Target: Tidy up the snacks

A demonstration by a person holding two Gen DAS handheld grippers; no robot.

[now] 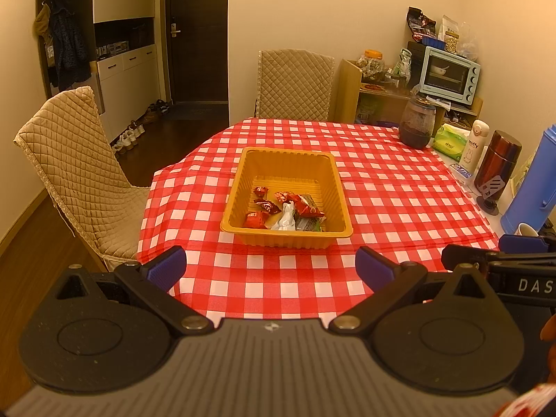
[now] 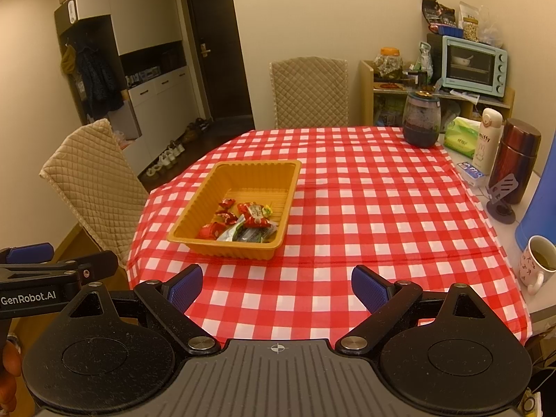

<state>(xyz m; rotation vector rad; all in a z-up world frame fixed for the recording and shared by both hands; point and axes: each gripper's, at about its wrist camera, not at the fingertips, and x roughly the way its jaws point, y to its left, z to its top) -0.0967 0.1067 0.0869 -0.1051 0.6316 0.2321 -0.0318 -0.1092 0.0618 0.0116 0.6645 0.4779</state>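
Where the cloth ends: the red-and-white checked tablecloth (image 2: 365, 215) covers the bench, drooping over its left edge beside a quilted chair (image 1: 80, 173); on the right a bare strip of bench top shows.
Open room: wide bare cloth lies between both claws and the tray, and across the right half of the bench.
Left claw (image 1: 271, 267): spread wide, nothing between its blue pads, held over the near edge of the bench.
Right claw (image 2: 277, 288): spread wide and empty, just right of the left claw.
Tray (image 1: 239, 187): an orange plastic tray near the bench middle, straight ahead of the left claw, ahead and to the left of the right claw.
Snacks (image 1: 286, 210): red wrapped candies and a silvery packet piled in the tray's near half.
Right strip: mug of tea (image 2: 537, 264), blue jug (image 1: 531, 187), dark red flask (image 2: 517, 160), white Miffy bottle (image 2: 488, 139), green tissue pack (image 2: 460, 135), dark glass jar (image 2: 421, 120).
Far side: second quilted chair (image 2: 309, 90); shelf with a pale blue toaster oven (image 2: 474, 64).
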